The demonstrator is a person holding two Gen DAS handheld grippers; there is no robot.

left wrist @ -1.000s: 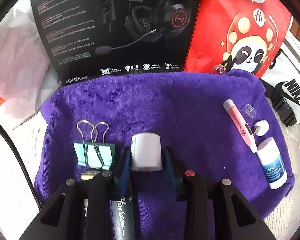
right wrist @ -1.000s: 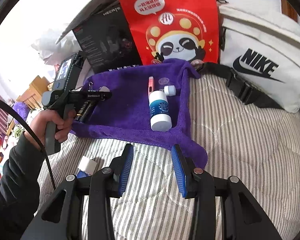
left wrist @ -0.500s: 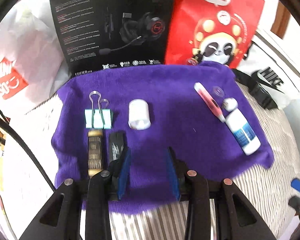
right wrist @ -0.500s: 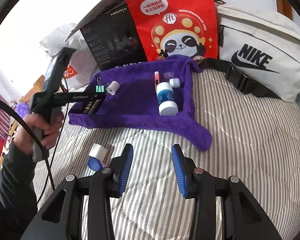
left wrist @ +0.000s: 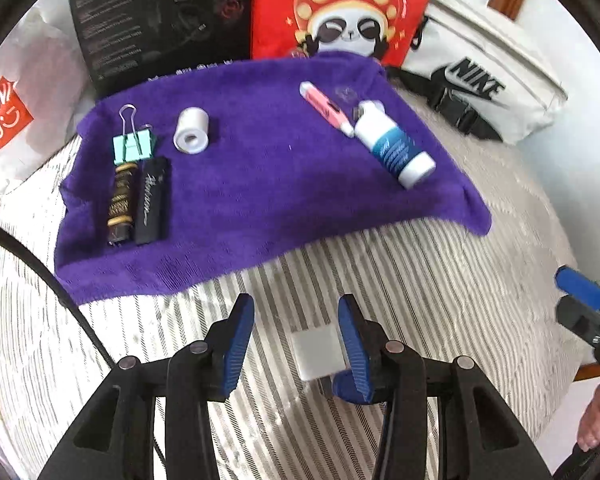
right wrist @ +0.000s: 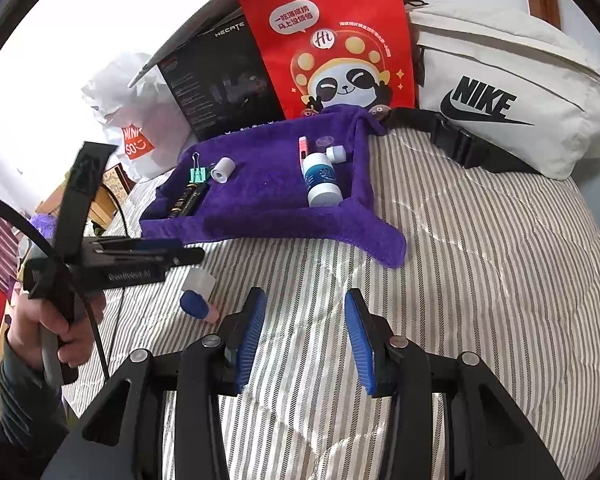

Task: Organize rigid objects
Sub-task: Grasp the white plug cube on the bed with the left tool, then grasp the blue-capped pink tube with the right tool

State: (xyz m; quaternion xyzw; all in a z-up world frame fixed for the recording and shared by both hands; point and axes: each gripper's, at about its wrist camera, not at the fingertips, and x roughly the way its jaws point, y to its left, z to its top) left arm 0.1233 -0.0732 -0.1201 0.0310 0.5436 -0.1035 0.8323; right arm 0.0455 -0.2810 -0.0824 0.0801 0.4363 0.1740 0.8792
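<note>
A purple towel (left wrist: 260,184) lies on the striped bed. On it lie a teal binder clip (left wrist: 134,146), a black-and-gold tube (left wrist: 121,202), a black lighter (left wrist: 151,200), a white tape roll (left wrist: 191,130), a pink pen (left wrist: 327,107), a white-and-blue bottle (left wrist: 396,150) and a small white cap (right wrist: 336,154). My left gripper (left wrist: 296,344) is open, low over the bed in front of the towel, with a white-capped blue object (left wrist: 320,354) between its fingers, against the right one. In the right wrist view that object (right wrist: 198,292) lies under the left gripper (right wrist: 180,254). My right gripper (right wrist: 305,336) is open and empty.
A black headset box (left wrist: 160,20), a red panda bag (left wrist: 340,8) and a white Nike bag (left wrist: 480,76) stand behind the towel. A white Miniso bag (left wrist: 12,116) lies at the left. The striped bed (right wrist: 480,280) extends to the right.
My left gripper let go of the white tape roll on the towel, then pulled back off the towel and came down over the white-capped blue object. My right gripper stayed open and shifted slightly.
</note>
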